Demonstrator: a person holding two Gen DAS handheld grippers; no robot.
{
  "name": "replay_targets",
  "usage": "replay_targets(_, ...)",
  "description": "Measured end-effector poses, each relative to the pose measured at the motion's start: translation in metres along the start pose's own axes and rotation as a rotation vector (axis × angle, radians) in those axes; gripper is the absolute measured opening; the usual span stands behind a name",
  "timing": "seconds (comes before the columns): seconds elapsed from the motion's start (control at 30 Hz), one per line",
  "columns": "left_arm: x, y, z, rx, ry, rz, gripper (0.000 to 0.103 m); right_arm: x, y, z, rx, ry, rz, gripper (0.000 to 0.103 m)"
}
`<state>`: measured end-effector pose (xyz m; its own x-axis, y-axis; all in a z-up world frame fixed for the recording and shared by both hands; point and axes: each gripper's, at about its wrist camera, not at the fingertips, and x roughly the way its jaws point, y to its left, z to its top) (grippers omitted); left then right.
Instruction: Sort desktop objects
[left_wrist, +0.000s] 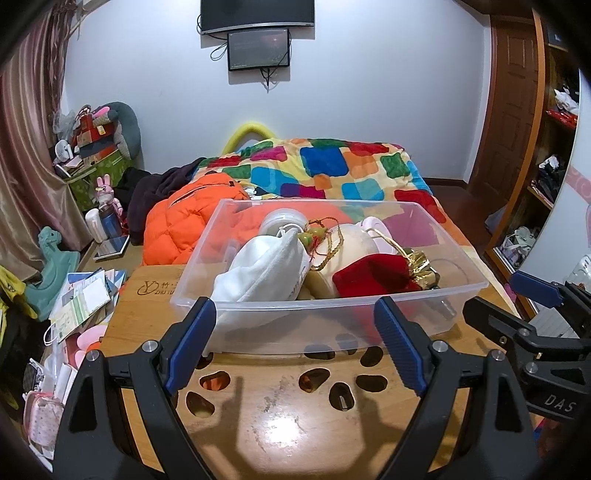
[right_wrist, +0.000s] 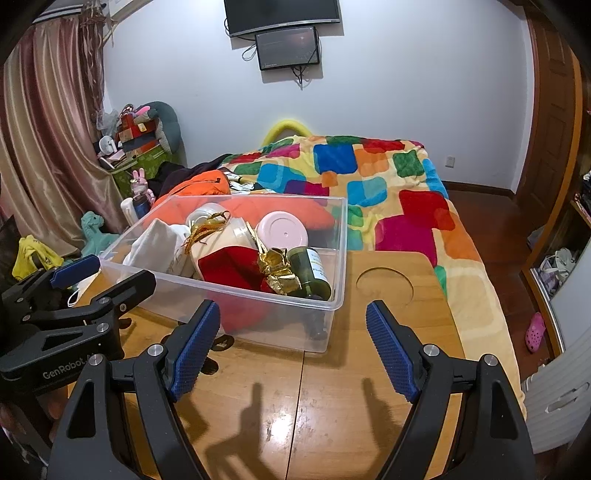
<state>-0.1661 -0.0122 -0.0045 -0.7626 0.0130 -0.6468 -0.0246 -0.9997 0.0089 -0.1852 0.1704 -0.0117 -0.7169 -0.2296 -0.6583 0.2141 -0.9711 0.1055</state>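
Clear bin (left_wrist: 325, 314) of pouches sits on table (left_wrist: 280, 406); both grippers (left_wrist: 295, 339) (right_wrist: 291, 343) spread, empty.

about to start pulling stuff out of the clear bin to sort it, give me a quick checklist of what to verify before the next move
1. Left gripper fingers open, nothing between them: ok.
2. Right gripper fingers open, nothing between them: ok.
3. Clear bin sits flat on the wooden table: ok.
4. Red pouch on top and reachable: ok.
5. Green bottle free of the gold ribbon: cannot tell, they touch.
6. Bare table beside the bin for sorted items: ok.
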Motion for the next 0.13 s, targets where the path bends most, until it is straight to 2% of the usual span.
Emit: replay_targets(0.13, -0.0017, 0.0001, -0.0010, 0.000, -0.001, 0.000, 0.088, 0.0000, 0.0005, 0.0003, 0.001, 0.000, 0.002, 0.079)
